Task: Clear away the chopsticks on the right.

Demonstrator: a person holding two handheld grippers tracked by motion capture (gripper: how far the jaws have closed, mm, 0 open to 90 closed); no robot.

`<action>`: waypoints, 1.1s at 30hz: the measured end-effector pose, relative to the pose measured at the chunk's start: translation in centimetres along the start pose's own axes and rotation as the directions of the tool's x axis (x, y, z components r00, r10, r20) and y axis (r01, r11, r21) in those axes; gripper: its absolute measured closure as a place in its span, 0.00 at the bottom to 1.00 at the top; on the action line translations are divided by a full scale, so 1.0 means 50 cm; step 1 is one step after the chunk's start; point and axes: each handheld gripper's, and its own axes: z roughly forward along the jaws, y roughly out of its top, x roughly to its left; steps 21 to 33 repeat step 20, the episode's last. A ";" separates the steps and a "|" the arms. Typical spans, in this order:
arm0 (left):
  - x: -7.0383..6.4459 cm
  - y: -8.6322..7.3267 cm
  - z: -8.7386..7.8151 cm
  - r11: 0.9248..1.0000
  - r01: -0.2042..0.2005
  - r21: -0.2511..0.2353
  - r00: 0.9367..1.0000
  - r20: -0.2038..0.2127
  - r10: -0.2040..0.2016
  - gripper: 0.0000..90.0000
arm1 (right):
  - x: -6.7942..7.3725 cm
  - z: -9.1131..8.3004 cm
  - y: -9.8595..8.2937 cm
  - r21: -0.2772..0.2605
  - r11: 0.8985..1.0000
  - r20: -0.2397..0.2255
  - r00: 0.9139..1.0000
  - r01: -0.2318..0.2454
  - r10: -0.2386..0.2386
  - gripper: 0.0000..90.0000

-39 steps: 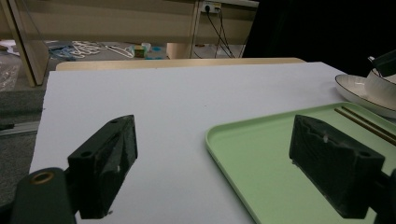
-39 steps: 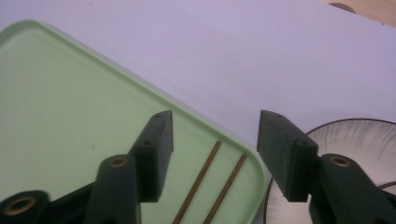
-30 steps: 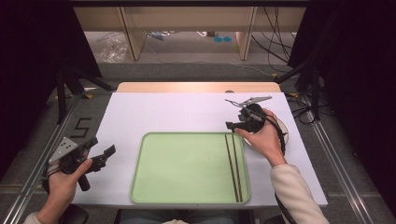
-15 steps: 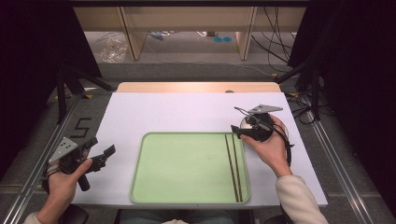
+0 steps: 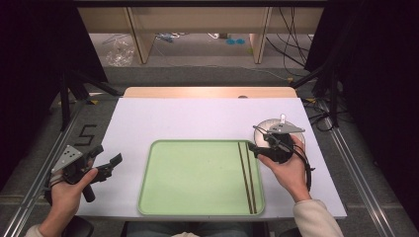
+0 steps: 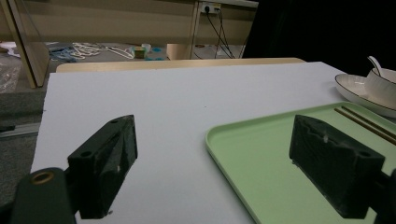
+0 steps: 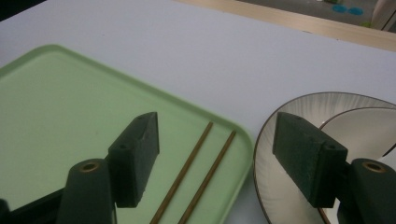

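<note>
high view: a pale green tray (image 5: 197, 177) lies centre-near on the white table (image 5: 197, 118), with two chopsticks (image 5: 247, 173) along its right side. the left gripper (image 5: 106, 165) rests at the near left, jaws apart, empty. the right gripper (image 5: 257, 148) hovers by a plate (image 5: 262, 129) right of the tray.

left gripper view: jaws wide open, empty, facing the tray (image 6: 261, 158); a bowl (image 6: 383, 84) with a spoon (image 6: 376, 63) sits on the plate (image 6: 355, 88).

right gripper view: jaws wide open, empty, straddling the tray's right rim above chopsticks (image 7: 196, 168) and plate (image 7: 280, 140). likely an approach; next, lower and close on one item.
</note>
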 end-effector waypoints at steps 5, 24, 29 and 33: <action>-0.001 0.000 0.001 1.000 -0.002 0.003 1.000 0.004 0.002 0.17 | 0.004 -0.002 -0.005 -0.023 0.999 0.008 1.000 -0.025 0.025 0.37; -0.010 0.001 0.003 1.000 -0.010 0.004 1.000 0.018 0.010 0.17 | 0.012 -0.002 -0.015 -0.013 1.000 0.006 1.000 -0.026 0.026 0.37; -0.010 0.001 0.003 1.000 -0.010 0.004 1.000 0.018 0.010 0.17 | 0.012 -0.002 -0.015 -0.013 1.000 0.006 1.000 -0.026 0.026 0.37; -0.010 0.001 0.003 1.000 -0.010 0.004 1.000 0.018 0.010 0.17 | 0.012 -0.002 -0.015 -0.013 1.000 0.006 1.000 -0.026 0.026 0.37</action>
